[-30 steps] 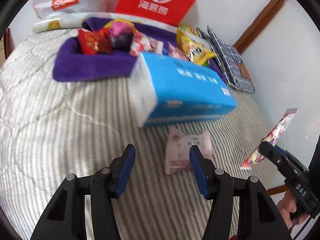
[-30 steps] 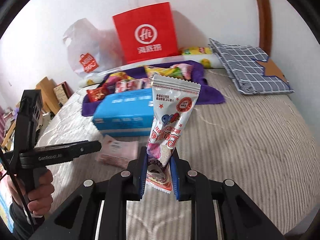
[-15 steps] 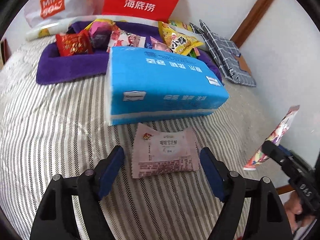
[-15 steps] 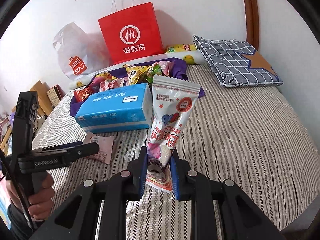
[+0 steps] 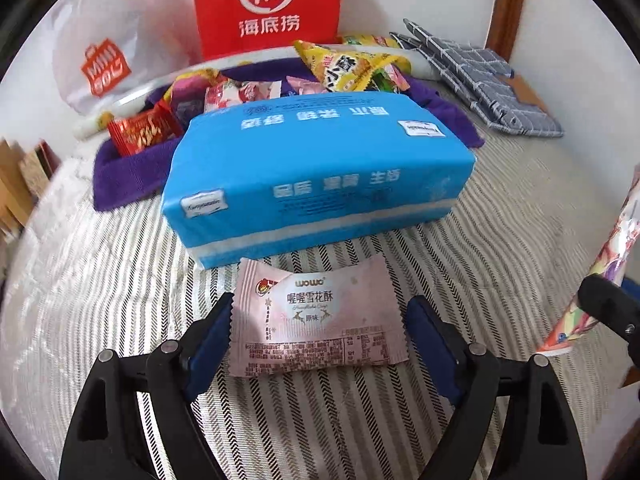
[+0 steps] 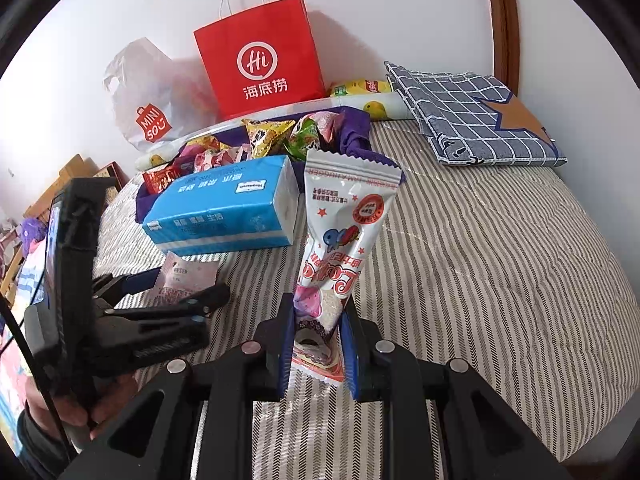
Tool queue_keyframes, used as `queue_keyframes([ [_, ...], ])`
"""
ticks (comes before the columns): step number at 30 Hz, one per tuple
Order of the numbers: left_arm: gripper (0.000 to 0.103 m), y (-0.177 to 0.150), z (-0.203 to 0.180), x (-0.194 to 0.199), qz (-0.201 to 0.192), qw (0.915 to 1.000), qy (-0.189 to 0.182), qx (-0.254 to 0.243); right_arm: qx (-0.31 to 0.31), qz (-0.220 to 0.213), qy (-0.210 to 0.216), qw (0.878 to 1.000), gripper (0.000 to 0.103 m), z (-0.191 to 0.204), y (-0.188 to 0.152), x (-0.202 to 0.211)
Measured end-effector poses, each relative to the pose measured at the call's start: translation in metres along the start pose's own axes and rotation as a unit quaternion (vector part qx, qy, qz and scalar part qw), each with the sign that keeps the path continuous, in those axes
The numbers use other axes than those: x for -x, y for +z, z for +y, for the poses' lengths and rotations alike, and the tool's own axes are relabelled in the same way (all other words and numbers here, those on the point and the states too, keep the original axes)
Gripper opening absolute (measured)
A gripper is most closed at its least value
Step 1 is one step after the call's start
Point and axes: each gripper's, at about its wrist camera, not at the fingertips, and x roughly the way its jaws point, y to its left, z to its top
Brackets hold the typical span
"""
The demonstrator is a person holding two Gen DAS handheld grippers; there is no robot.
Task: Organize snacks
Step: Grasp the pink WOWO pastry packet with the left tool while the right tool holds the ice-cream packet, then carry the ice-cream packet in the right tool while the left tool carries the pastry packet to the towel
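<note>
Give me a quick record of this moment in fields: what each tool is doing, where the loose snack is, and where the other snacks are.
left tool: jaws opening, straddling the pink snack packet, not gripping it
right tool: shut on the tall white snack pouch, held upright
pink snack packet: flat on the striped bedspread, in front of the blue tissue pack
other snacks: piled on the purple towel behind the tissue pack

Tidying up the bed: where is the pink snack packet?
The pink snack packet lies on the striped bedspread, just before the blue tissue pack, between the opening left gripper.
</note>
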Motion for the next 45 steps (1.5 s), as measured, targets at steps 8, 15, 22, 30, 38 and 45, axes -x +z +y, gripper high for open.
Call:
queue_keyframes([
  [8,0.068,0.0,0.009,0.005,-0.009,0.9999,-0.004,0.005,0.011,0.019,0.009,1.0,0.021,0.006,0.0,-0.017],
  [15,0.059,-0.005,0.024,0.017,-0.023,0.9997,0.003,-0.012,0.009,0.035,0.01,0.999,0.021,0.007,0.009,-0.041],
  [22,0.06,-0.009,0.038,0.019,-0.031,0.9994,0.005,-0.018,0.01,0.044,0.005,0.999,0.024,0.007,0.011,-0.059],
  [30,0.065,-0.009,0.039,0.012,-0.018,0.9997,-0.011,-0.01,0.035,0.034,-0.022,0.999,0.025,0.011,0.02,-0.073],
  [38,0.065,-0.01,0.041,0.012,-0.018,0.9997,-0.018,-0.004,0.051,0.024,-0.037,0.998,0.029,0.016,0.018,-0.078],
  [45,0.066,-0.009,0.042,0.011,-0.019,0.9996,-0.023,-0.002,0.058,0.023,-0.041,0.997,0.029,0.018,0.017,-0.077],
])
